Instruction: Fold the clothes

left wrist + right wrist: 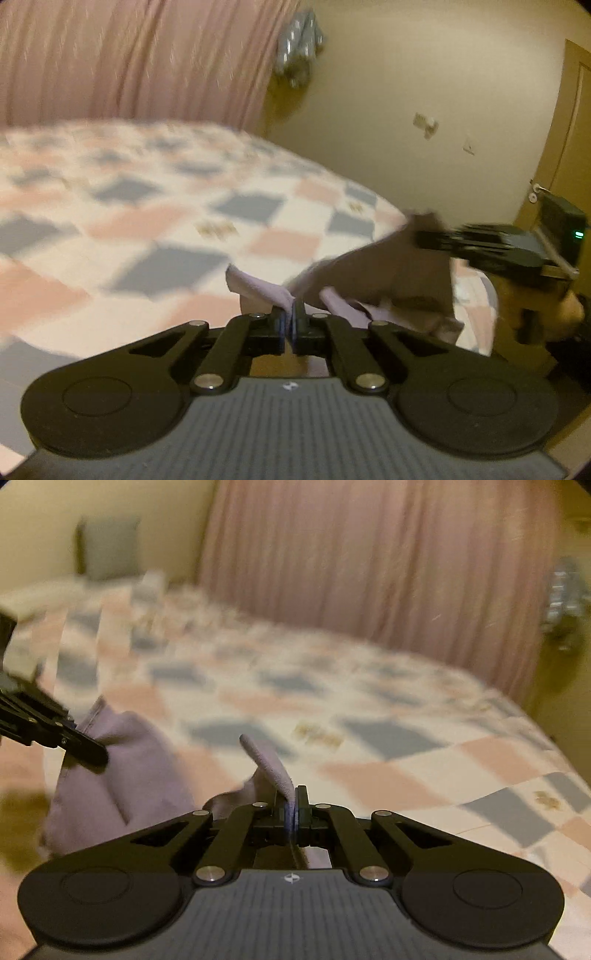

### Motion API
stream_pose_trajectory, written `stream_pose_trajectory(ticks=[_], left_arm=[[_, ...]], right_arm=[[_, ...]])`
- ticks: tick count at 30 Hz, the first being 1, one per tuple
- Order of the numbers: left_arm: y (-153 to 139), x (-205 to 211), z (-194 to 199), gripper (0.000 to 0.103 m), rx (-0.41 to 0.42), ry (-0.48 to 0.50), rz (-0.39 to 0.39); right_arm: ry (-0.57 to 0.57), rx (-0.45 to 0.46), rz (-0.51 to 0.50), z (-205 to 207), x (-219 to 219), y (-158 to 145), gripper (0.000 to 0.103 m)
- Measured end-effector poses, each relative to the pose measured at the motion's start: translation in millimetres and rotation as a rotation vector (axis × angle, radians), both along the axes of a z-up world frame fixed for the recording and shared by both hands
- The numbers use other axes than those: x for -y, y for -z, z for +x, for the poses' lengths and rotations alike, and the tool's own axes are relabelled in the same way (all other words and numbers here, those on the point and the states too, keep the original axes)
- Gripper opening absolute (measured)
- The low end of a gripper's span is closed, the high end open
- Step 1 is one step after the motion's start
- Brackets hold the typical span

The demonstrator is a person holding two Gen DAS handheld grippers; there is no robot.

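A lilac garment (373,269) hangs in the air above the bed, stretched between both grippers. My left gripper (289,314) is shut on a folded edge of the garment, which sticks up just past its tips. In the left wrist view the right gripper (421,236) shows at the right, pinching another part of the cloth. My right gripper (294,801) is shut on a lilac flap of the garment (122,768) that curls up from its jaws. At the left of the right wrist view, the left gripper (98,753) holds the bunched cloth.
A bed with a pink, grey and white checked cover (155,206) fills the ground below. A pink curtain (369,561) hangs behind it. A wooden door (569,122) stands at the right, a grey pillow (109,546) at the far left. A hand (569,310) holds the right gripper.
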State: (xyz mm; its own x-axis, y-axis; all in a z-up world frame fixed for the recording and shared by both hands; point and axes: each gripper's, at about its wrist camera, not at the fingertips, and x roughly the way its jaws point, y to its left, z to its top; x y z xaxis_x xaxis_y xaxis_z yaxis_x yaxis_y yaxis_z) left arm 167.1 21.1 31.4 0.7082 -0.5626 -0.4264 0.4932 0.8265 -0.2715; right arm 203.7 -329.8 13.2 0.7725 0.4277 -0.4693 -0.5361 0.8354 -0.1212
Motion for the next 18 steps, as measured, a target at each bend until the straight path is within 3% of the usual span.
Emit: stream_pose_trajectory(ticks=[5,8,14,18], left_arm=[[-61,-20,-52,0.001,0.199,-0.037,0.082],[-91,-27,-86,0.001,0.274,-0.066,0.101],[-148,-50,-133,0.001,0.372,-0.109,0.130],[-159,-68,-116,0.001,0.374,-0.136,0.107]], right_arm=[[0.102,0.070,0.267,-52,34,-49,0.001],[0.125,0.134,0.308,-87,37,-68,0.001],[0.127,0.231,0.441,-140,54,-118,0.001],[0.114,0.233,0.512,-144,69,-137,0.001]])
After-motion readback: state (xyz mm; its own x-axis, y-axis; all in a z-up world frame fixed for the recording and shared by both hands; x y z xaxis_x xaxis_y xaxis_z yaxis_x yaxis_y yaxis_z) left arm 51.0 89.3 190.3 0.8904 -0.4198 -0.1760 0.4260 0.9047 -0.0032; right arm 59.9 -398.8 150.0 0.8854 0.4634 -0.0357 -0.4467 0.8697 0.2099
